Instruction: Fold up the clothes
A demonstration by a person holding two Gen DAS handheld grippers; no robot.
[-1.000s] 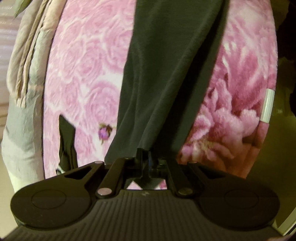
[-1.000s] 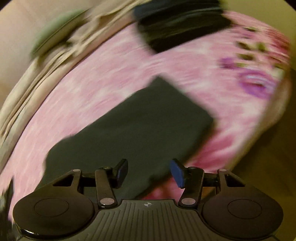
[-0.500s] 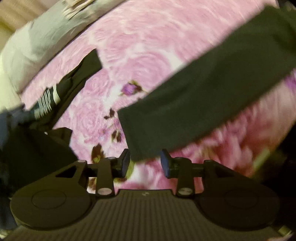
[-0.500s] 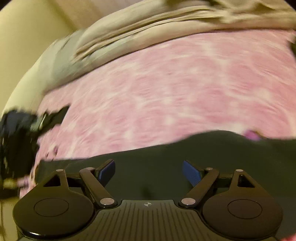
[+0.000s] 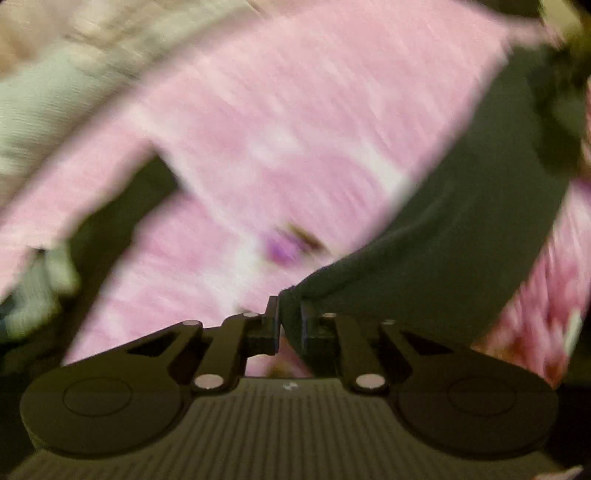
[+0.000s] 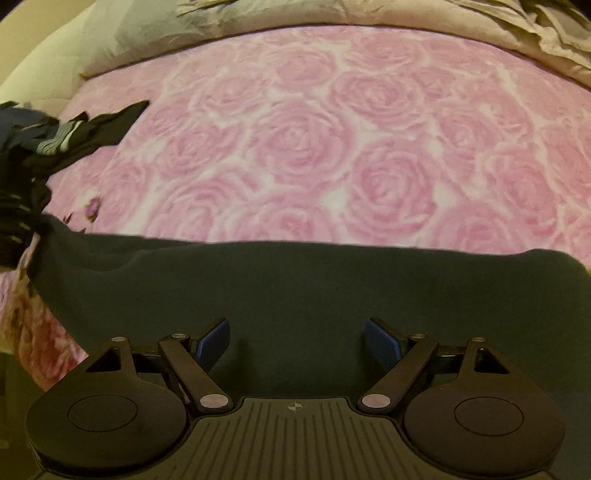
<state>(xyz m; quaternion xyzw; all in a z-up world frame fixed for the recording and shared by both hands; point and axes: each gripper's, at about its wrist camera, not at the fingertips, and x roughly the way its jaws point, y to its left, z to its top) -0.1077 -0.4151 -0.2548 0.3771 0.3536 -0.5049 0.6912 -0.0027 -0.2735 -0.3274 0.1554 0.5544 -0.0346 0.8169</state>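
Observation:
A dark green garment (image 6: 295,280) lies folded in a long strip across the pink rose blanket (image 6: 295,147), near the bed's front edge. My right gripper (image 6: 297,343) hovers over the strip's middle, open wide, its blue pads clear of the cloth. The left wrist view is blurred by motion. There my left gripper (image 5: 290,325) has its jaws closing on the end corner of the garment (image 5: 461,229), and the cloth is pinched between the pads. From there the strip runs up to the right over the blanket (image 5: 295,129).
A heap of dark clothes (image 6: 44,144) with a striped piece lies at the blanket's left edge; it shows as a dark blur (image 5: 122,221) in the left wrist view. Crumpled beige bedding (image 6: 369,14) lines the far side. The blanket drops off at the lower left.
My left gripper opened, swung round and closed again on the garment's corner. My right gripper spread its jaws wider and swept along to the strip's middle. Both views have rolled.

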